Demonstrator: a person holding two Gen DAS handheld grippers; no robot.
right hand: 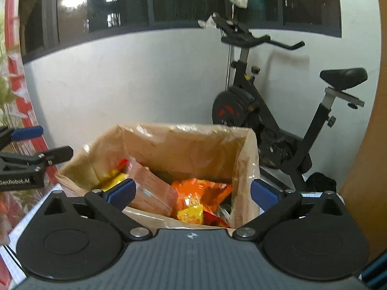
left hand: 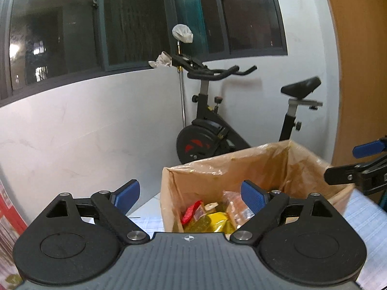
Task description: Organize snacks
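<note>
Home room, exercise bike (left hand: 212,120) against white wall (left hand: 96,125), dark windows (left hand: 135,19) (night outside), wooden panel (left hand: 358,60)

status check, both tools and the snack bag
Left tool open, empty. Right tool open, empty. Brown bag upright, snack packets inside. Nothing blocking its mouth.

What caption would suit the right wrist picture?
Open right hand-held gripper poised above a plastic-lined box of snack packets, exercise bike behind.
</note>
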